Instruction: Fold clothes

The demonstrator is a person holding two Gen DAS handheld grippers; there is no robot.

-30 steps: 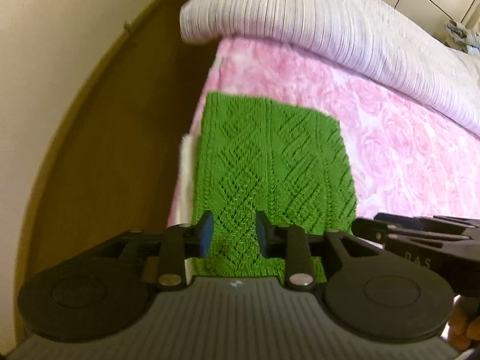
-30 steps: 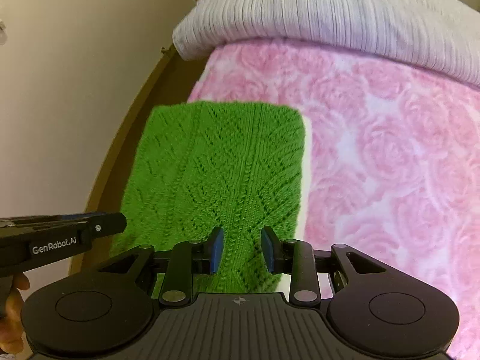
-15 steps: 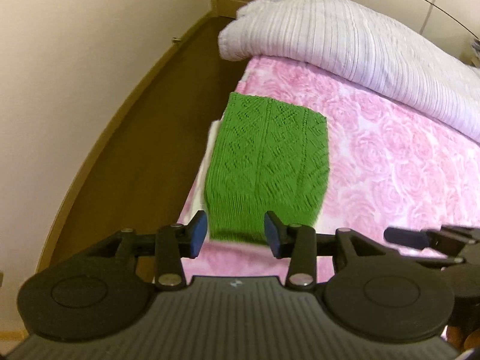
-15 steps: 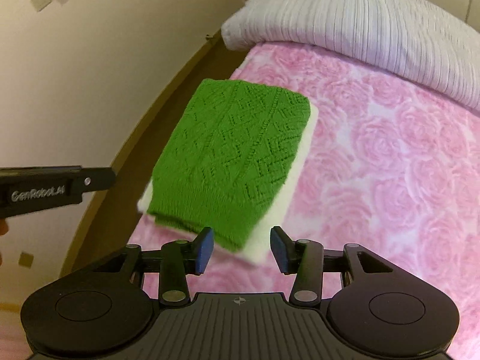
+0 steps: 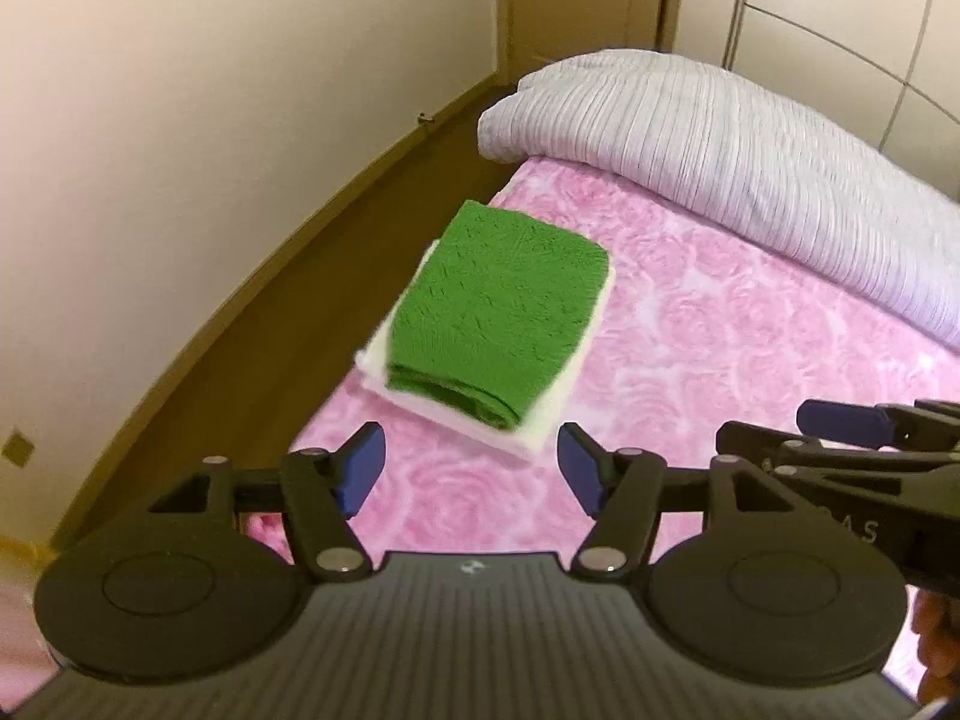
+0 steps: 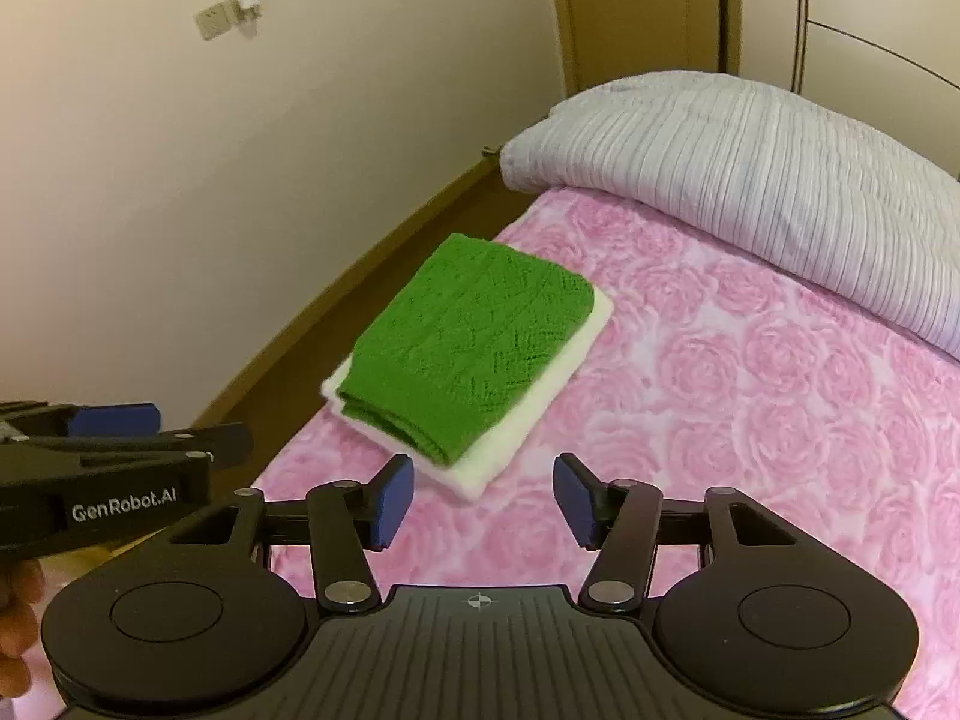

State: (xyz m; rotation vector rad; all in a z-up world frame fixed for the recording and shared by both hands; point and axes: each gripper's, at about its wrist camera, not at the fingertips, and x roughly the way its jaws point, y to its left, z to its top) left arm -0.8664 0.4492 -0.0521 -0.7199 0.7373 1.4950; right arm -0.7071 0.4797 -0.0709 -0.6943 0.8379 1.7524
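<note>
A folded green knit garment (image 5: pixel 498 306) (image 6: pixel 468 336) lies on top of a folded white garment (image 5: pixel 540 420) (image 6: pixel 510 438) near the left edge of the pink rose-patterned bed (image 5: pixel 720 348) (image 6: pixel 750 390). My left gripper (image 5: pixel 471 468) is open and empty, held above the bed short of the pile. My right gripper (image 6: pixel 483 501) is open and empty, also short of the pile. The right gripper shows at the right of the left wrist view (image 5: pixel 840 426). The left gripper shows at the left of the right wrist view (image 6: pixel 114 420).
A rolled striped white duvet (image 5: pixel 750 168) (image 6: pixel 750 180) lies across the far end of the bed. A brown floor strip (image 5: pixel 252 324) and a cream wall (image 6: pixel 180 210) run along the bed's left side. A door (image 6: pixel 636 6) stands at the back.
Both grippers have pulled back and up from the green garment and opened wider. The folded pile now lies whole in view, farther away.
</note>
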